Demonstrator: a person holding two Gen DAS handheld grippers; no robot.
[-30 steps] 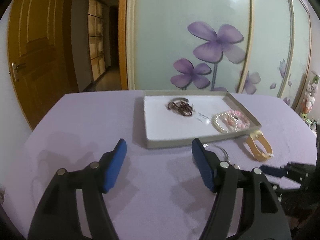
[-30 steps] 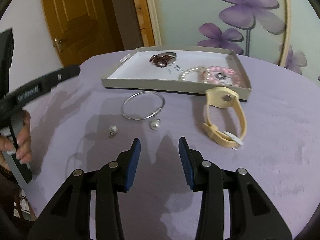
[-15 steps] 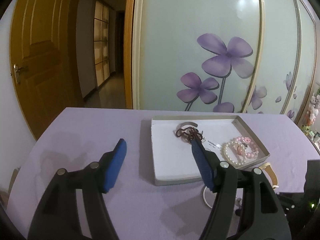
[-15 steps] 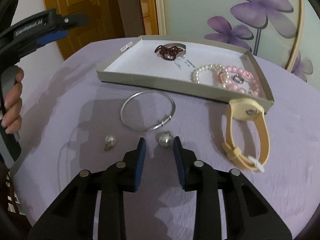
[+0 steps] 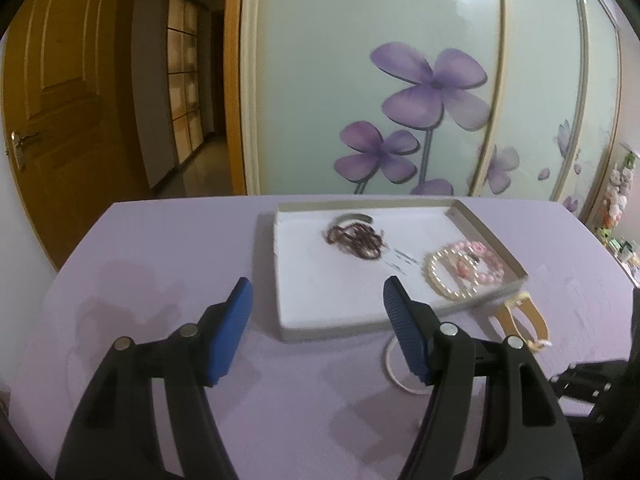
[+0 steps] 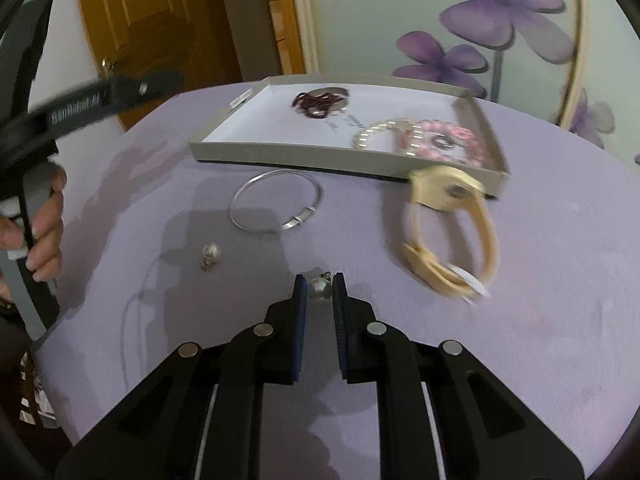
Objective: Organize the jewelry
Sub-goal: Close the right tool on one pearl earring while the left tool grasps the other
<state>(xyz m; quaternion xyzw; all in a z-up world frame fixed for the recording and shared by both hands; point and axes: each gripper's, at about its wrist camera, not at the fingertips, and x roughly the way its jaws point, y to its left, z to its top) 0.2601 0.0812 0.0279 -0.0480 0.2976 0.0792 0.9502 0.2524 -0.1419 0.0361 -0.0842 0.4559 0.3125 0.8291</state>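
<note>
Right gripper [image 6: 319, 290]: jaws drawn narrow around a pearl earring [image 6: 319, 289], the pads at or just off its sides; firm contact cannot be confirmed
Left gripper [image 5: 318, 300]: jaws wide, holding nothing, raised above the tabletop [image 5: 160, 248] short of the tray's near wall
Tray [image 6: 288, 154]: shallow rectangular box lid, grey card walls, white floor, on the far half of the tabletop
Done so far: three pieces lie in the tray, namely a dark red bead strand [image 6: 318, 103] toward the back, and a white pearl bracelet [image 6: 376, 136] and a pink bead bracelet [image 6: 464, 140] touching in the right near corner
Left to do: four pieces remain on the tabletop, namely the pearl earring between the right jaws, a second pearl earring [image 6: 210, 254] to its left, a silver bangle [image 6: 276, 202] just in front of the tray, and a cream watch strap [image 6: 448, 232] resting against the tray's right near wall
Progress judgement: somewhat short of halfway by count
Materials: pearls round and glossy with small metal fittings; bangle a thin rigid polished hoop with a clasp band; strap a soft, matte, looped band, probably silicone; tabletop covered in smooth lilac cloth
Handling note: the pearl is small, round and slick, likely to roll or squirt out under an off-centre squeeze
</note>
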